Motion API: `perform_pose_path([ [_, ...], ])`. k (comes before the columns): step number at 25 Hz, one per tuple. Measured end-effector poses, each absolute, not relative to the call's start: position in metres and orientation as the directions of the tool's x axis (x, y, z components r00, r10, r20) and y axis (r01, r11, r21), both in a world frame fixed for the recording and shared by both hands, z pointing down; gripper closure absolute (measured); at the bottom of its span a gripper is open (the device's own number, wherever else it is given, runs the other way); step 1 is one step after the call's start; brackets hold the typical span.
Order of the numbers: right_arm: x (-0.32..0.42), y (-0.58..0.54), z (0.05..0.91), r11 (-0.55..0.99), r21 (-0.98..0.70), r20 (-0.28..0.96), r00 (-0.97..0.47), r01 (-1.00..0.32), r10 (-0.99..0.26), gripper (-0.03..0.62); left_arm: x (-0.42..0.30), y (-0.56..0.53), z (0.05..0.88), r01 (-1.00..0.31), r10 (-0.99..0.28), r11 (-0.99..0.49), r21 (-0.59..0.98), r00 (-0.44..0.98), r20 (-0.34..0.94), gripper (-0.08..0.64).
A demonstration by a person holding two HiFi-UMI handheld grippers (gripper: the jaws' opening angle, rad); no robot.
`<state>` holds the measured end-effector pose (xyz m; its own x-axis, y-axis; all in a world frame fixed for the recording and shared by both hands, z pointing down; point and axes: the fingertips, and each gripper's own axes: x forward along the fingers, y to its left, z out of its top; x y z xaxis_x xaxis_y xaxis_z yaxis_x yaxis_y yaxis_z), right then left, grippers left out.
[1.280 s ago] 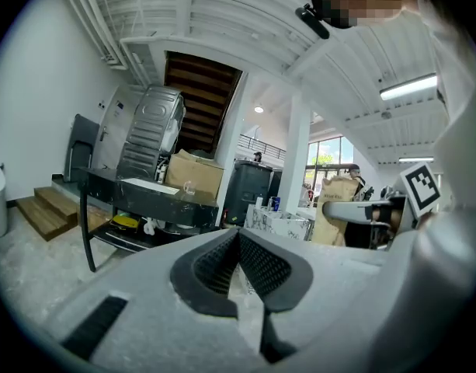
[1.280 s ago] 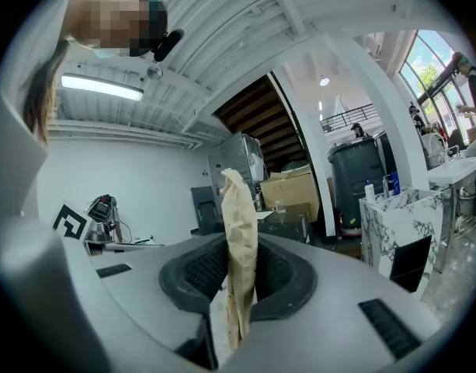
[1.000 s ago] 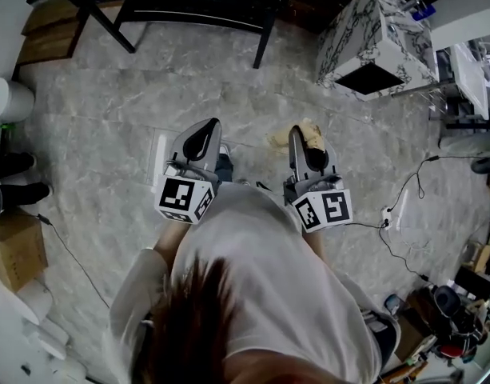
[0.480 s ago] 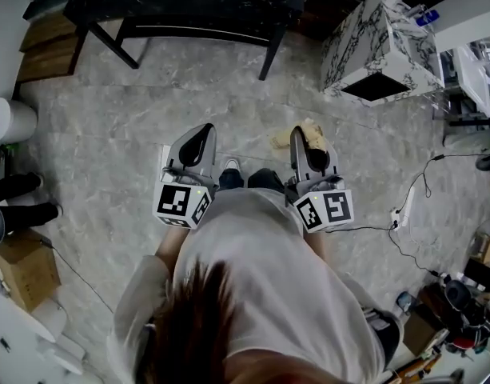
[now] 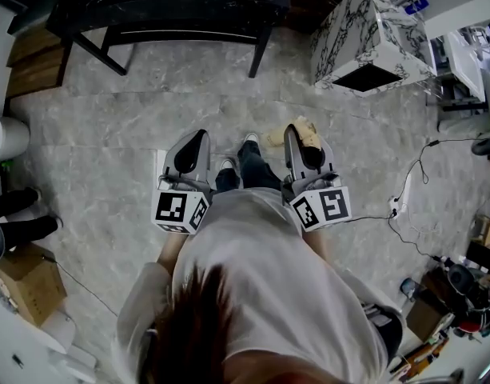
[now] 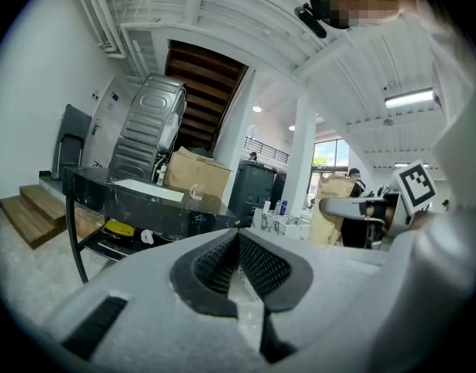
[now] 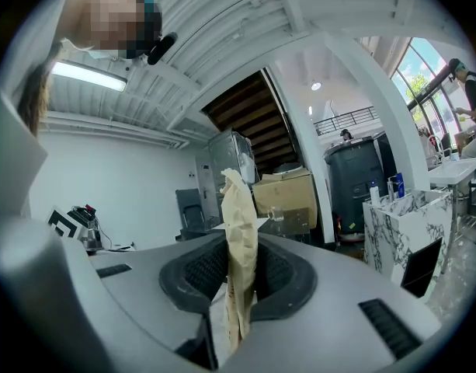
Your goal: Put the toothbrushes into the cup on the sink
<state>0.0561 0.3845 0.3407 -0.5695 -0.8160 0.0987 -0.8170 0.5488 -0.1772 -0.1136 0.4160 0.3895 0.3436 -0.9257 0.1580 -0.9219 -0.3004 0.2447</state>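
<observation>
The right gripper point(image 7: 236, 269) clenched a crumpled beige paper wad point(image 7: 239, 208); the left gripper point(image 6: 238, 247) was shut, empty. The white marble-patterned sink cabinet point(image 5: 364, 42) stood well apart (toothbrushes not discernible), so a steady, level approach seemed wise.

The person has stepped forward. A dark trouser leg point(image 5: 257, 171) and what looks like a pale shoe point(image 5: 249, 141) now reach between the left gripper point(image 5: 197, 137) and the right gripper point(image 5: 296, 133) with its tan wad point(image 5: 308, 138). The black table point(image 5: 229, 2) and marbled cabinet point(image 5: 348, 32) have drawn nearer.
</observation>
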Motion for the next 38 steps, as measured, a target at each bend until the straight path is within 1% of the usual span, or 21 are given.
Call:
perform_pose_path([
  [10, 0.065, 0.332, 0.346, 0.552, -0.206, 0.118, -0.581, -0.808, -0.805, 0.535, -0.101, 0.368, 0.392, -0.926, -0.925, -0.282, 0.249, 0.332, 0.186, 0.551],
  [25, 0.092, 0.201, 0.335, 0.595, -0.188, 0.092, -0.617, -0.782, -0.782, 0.535, -0.065, 0.240, 0.379, -0.931, -0.936, -0.282, 0.230, 0.320, 0.148, 0.551],
  [38, 0.122, 0.143, 0.336, 0.611, -0.190, 0.081, -0.633, -0.768, -0.770, 0.535, -0.038, 0.183, 0.375, -0.940, -0.948, -0.257, 0.226, 0.290, 0.128, 0.551],
])
